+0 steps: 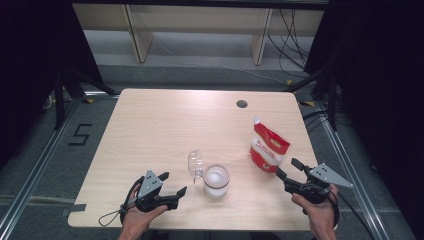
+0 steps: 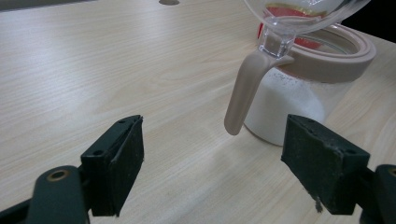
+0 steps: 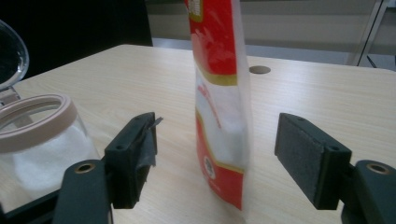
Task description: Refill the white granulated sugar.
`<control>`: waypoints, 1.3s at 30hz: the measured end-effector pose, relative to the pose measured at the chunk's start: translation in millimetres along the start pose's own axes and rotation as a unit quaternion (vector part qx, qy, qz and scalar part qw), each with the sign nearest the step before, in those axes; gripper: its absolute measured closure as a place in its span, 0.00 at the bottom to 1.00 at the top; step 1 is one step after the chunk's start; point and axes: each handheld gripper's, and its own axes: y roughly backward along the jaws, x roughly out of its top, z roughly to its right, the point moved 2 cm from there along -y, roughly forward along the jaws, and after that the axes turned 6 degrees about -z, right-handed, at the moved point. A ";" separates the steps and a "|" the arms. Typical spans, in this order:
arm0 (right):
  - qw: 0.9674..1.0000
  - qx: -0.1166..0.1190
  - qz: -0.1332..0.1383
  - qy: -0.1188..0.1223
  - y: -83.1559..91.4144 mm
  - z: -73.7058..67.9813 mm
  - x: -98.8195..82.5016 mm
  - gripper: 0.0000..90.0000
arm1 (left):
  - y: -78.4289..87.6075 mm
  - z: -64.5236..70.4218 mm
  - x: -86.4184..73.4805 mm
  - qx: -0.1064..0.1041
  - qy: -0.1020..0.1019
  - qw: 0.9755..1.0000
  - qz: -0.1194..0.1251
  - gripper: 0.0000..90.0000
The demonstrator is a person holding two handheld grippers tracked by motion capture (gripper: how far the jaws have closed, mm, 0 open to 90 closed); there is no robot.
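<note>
Right claw (image 3: pixel 215 154) agape around upright red pouch (image 3: pixel 219 93) on desk (image 1: pixel 150 130), left claw (image 2: pixel 210 163) agape near open jar (image 2: pixel 299 93); likely to tip pouch if nudged before squeezing.

My left gripper (image 1: pixel 174 184): black body, grey three-cornered plate with screws, looped black cable. My right gripper (image 1: pixel 289 168): the same. Jaws carry dark foam pads (image 3: pixel 299 156), brass-coloured pivot rivets; bare forearms.

Open jar and standing pouch on the desk

The glass jar (image 1: pixel 216 181) of white powder stands with its clear lid (image 1: pixel 194 163) hinged open; the red-and-white pouch (image 1: pixel 268 147) stands upright to its right, apart.
</note>
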 end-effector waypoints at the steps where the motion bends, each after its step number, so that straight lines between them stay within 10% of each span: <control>1: 1.000 -0.006 -0.002 0.004 1.5 -0.6 0.1 0.31 | -0.2 0.2 0.1 0.000 0.000 1.000 0.000 0.23; 25: 0.999 0.010 0.025 0.034 11.0 -20.6 -2.3 0.17 | -2.9 0.3 -0.7 -0.002 0.003 1.000 -0.003 0.23; 39: 0.998 0.038 -0.014 0.056 13.8 -34.8 -10.3 0.17 | -3.1 0.4 -0.6 0.000 0.002 1.000 -0.003 0.23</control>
